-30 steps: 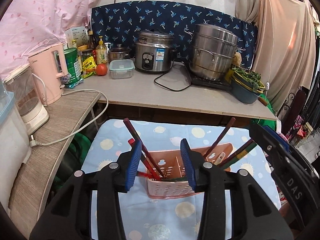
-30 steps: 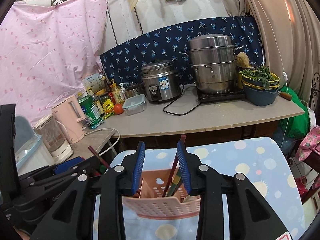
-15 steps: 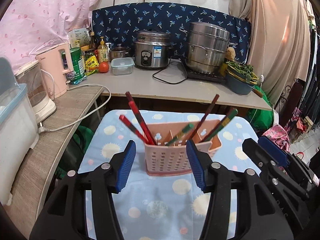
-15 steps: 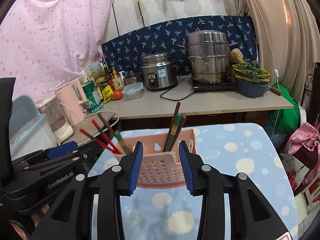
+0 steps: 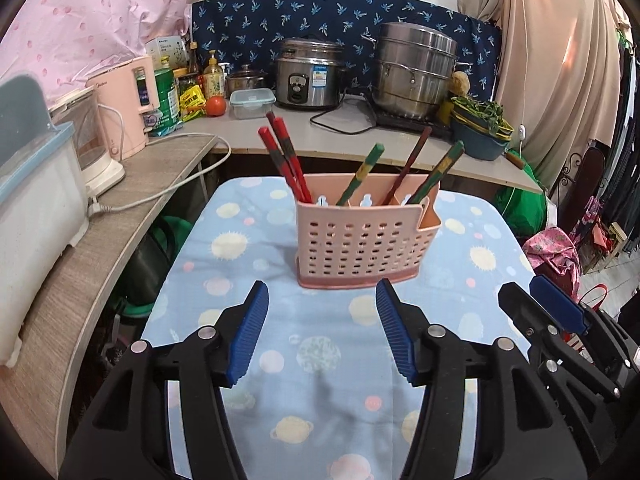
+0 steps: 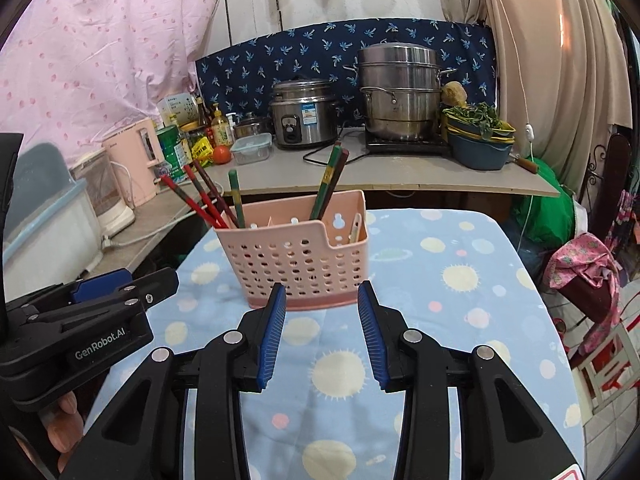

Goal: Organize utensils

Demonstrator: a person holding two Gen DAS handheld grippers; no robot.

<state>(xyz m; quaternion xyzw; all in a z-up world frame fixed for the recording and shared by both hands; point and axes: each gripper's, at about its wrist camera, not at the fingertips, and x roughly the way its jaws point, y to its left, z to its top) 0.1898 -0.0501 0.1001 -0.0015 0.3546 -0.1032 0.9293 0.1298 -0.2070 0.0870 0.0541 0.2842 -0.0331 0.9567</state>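
- The pink perforated utensil basket [image 5: 362,240] stands upright on the blue planet-print cloth [image 5: 304,360], at twelve o'clock from both grippers and apart from them.
- Chopsticks: a red pair [image 5: 286,160] leans toward eleven o'clock; green and brown ones [image 5: 438,170] lean toward one o'clock.
- Left gripper [image 5: 322,330]: jaws spread, nothing between them.
- Right gripper [image 6: 322,330]: jaws parted more narrowly, empty.
- "GenRobot.AI" reads on the left gripper's body in the right wrist view, at nine o'clock.
- The rice cooker [image 6: 304,114] carries a blue label, unreadable.
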